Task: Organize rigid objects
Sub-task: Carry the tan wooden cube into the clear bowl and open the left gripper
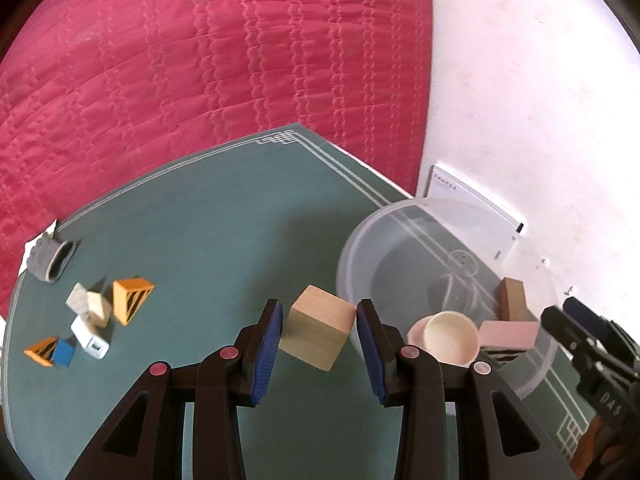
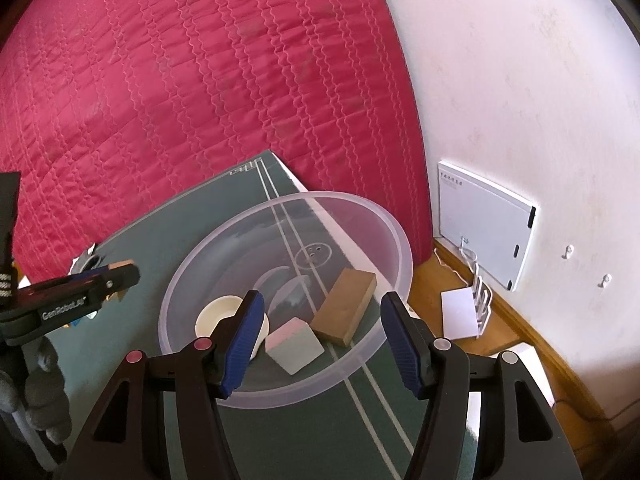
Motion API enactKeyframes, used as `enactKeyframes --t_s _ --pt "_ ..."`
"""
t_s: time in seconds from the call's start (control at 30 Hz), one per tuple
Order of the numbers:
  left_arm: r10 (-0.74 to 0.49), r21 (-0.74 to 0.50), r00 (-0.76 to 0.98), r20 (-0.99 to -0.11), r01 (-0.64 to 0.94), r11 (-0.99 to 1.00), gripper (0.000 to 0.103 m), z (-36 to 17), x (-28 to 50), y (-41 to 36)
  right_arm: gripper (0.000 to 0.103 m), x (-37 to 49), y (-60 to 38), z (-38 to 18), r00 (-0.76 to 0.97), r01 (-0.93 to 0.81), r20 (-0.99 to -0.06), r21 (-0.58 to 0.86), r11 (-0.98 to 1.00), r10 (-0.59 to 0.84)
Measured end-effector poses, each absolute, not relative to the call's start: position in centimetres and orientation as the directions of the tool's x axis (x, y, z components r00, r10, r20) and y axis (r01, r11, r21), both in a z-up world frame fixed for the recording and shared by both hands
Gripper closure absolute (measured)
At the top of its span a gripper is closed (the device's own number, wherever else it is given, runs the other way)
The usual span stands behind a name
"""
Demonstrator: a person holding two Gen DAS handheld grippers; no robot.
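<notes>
1. Your left gripper (image 1: 318, 334) is clamped on the wooden cube (image 1: 319, 328); both blue pads press its side faces and it hangs clear above the green mat (image 1: 224, 216).
2. Take the clear bowl (image 1: 532, 376) as your landmark. The cube sits just beside the bowl's rim, on the side facing the loose pile, not yet over the opening.
3. The relation that matters most: the bowl's opening lies to the right of the cube in the left wrist view, so the carry likely needs to go across the near rim before you let go. The cube has no long axis, so its orientation at release should hardly matter.
4. Your right gripper (image 2: 322, 346) hangs over the bowl's near edge with its jaws apart and nothing between them. It is the nearer hand to the bowl, but it is empty.
5. Inside the bowl lie a cream cup (image 2: 222, 314), a pink-and-grey block (image 2: 296, 346) and a brown wooden slab (image 2: 346, 306).
6. Far from the bowl, at the mat's opposite side, wait two striped orange wedges (image 1: 130, 298), a blue cube (image 1: 64, 352), pale blocks (image 1: 90, 308) and a grey roll (image 1: 52, 260).
7. Only the left wrist view shows the cube's grip and that pile. Only the right wrist view shows the bowl's floor plainly, with free space between the cup and the far wall.
</notes>
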State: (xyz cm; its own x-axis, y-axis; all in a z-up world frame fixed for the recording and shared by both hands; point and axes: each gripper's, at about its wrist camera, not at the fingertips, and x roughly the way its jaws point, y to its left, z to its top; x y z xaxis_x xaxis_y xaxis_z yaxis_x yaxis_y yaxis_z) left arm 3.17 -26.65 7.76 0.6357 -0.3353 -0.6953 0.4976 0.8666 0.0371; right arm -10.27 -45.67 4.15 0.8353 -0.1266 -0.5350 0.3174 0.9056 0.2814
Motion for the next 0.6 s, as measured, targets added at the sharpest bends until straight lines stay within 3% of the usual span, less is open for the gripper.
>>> enactKeyframes --t_s 0.37,0.5,0.6 --pt "-0.413 0.002 0.584 -0.699 0.579 0.816 0.062 7.0 3.6 -29.9 0.041 -10.3 -45.8 3.9 0.835 0.316 -0.537 0.287 0.904 -0.121" --pt "-0.418 0.001 0.593 -0.688 0.577 0.817 0.026 6.9 3.6 -29.8 0.041 -10.3 -45.8 3.9 0.834 0.315 -0.538 0.287 0.905 -0.120" --pt "-0.405 -0.002 0.605 -0.686 0.554 0.832 0.019 6.9 4.0 -29.0 0.041 -10.3 -45.8 3.8 0.834 0.315 -0.538 0.286 0.905 -0.120"
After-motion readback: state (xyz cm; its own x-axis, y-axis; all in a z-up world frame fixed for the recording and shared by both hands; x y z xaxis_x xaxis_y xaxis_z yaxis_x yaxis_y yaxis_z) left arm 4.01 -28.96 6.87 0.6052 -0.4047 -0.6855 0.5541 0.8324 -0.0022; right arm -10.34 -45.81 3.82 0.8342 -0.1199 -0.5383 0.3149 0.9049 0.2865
